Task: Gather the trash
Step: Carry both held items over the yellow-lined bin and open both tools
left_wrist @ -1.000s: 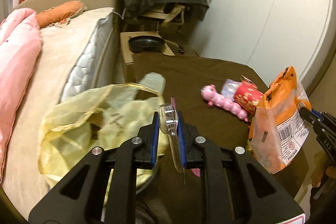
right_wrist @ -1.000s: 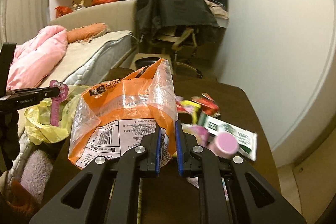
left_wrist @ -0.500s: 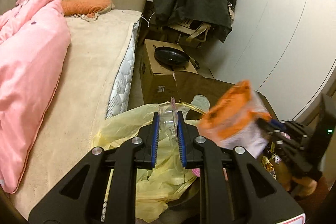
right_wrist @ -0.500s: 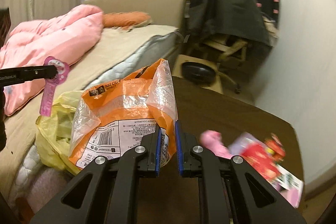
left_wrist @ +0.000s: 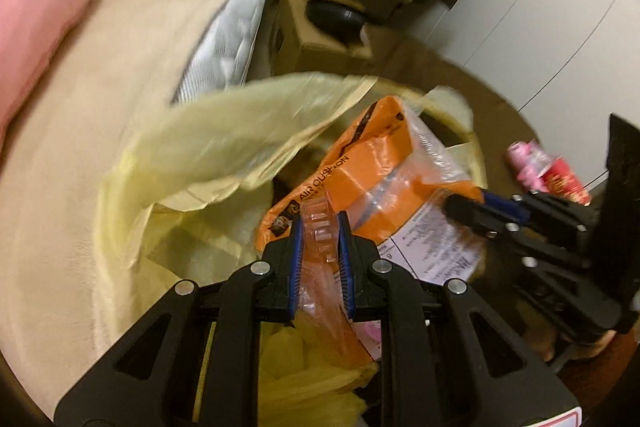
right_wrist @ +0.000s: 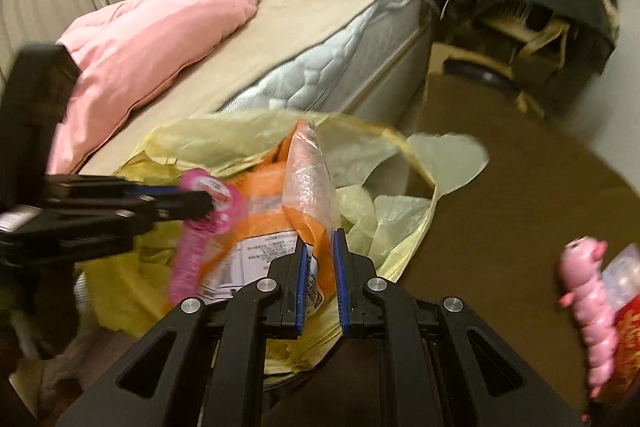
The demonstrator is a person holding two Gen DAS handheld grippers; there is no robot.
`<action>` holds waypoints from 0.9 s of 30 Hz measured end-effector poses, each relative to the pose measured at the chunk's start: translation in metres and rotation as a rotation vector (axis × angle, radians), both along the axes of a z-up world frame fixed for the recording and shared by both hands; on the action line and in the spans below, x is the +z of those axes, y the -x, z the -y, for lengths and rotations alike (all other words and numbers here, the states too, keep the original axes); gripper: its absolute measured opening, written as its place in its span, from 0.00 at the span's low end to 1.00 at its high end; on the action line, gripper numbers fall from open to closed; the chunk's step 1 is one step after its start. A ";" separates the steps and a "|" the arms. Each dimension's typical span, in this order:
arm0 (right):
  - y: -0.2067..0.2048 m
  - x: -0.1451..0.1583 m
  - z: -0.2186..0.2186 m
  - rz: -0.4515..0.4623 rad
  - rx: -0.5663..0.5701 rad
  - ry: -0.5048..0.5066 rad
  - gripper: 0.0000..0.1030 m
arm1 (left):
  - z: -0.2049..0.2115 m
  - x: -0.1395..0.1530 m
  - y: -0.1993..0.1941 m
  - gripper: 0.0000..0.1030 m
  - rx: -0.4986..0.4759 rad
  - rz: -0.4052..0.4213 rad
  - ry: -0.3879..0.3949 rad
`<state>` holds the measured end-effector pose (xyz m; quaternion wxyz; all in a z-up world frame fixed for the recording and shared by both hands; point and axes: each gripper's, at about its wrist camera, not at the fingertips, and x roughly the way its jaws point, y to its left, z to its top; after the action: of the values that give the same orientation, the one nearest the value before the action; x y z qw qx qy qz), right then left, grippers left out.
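A yellow trash bag (left_wrist: 208, 147) lies open at the table's left edge beside the bed; it also shows in the right wrist view (right_wrist: 384, 211). My left gripper (left_wrist: 319, 227) is shut on a clear plastic blister pack with a pink card (left_wrist: 320, 239), held over the bag; the pack shows pink in the right wrist view (right_wrist: 200, 223). My right gripper (right_wrist: 319, 243) is shut on an orange and clear air-cushion bag (right_wrist: 308, 183), held over the bag's mouth; that orange bag also shows in the left wrist view (left_wrist: 380, 171).
The dark brown table (right_wrist: 500, 227) carries a pink caterpillar toy (right_wrist: 588, 303) and a red wrapper (left_wrist: 560, 175) at the right. A bed (right_wrist: 280, 47) with a pink duvet (right_wrist: 152, 43) lies left. A cardboard box with a black pan (left_wrist: 332, 15) stands beyond.
Both grippers have swung left and down toward the yellow bag. The orange bag now hangs over the bag's mouth, and the blister pack sits right beside it.
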<state>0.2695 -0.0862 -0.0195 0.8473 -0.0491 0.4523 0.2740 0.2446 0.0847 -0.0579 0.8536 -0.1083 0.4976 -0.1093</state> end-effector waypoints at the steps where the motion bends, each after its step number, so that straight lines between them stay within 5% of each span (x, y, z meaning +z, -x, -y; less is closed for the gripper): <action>1: -0.002 -0.003 -0.003 -0.011 0.005 -0.001 0.12 | 0.001 -0.003 -0.002 0.15 -0.002 -0.004 -0.010; 14: -0.008 -0.013 -0.009 -0.049 -0.002 -0.006 0.13 | -0.009 -0.017 -0.011 0.16 0.025 -0.007 -0.078; 20: 0.007 0.009 0.009 0.006 -0.042 0.002 0.39 | -0.009 -0.010 -0.006 0.19 0.046 0.017 -0.100; 27: 0.034 0.046 0.045 0.099 -0.116 0.012 0.41 | -0.012 -0.004 0.001 0.22 0.080 0.029 -0.088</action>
<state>0.2358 -0.1311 0.0265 0.8828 -0.0413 0.4134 0.2191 0.2433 0.0971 -0.0621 0.8685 -0.0887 0.4846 -0.0546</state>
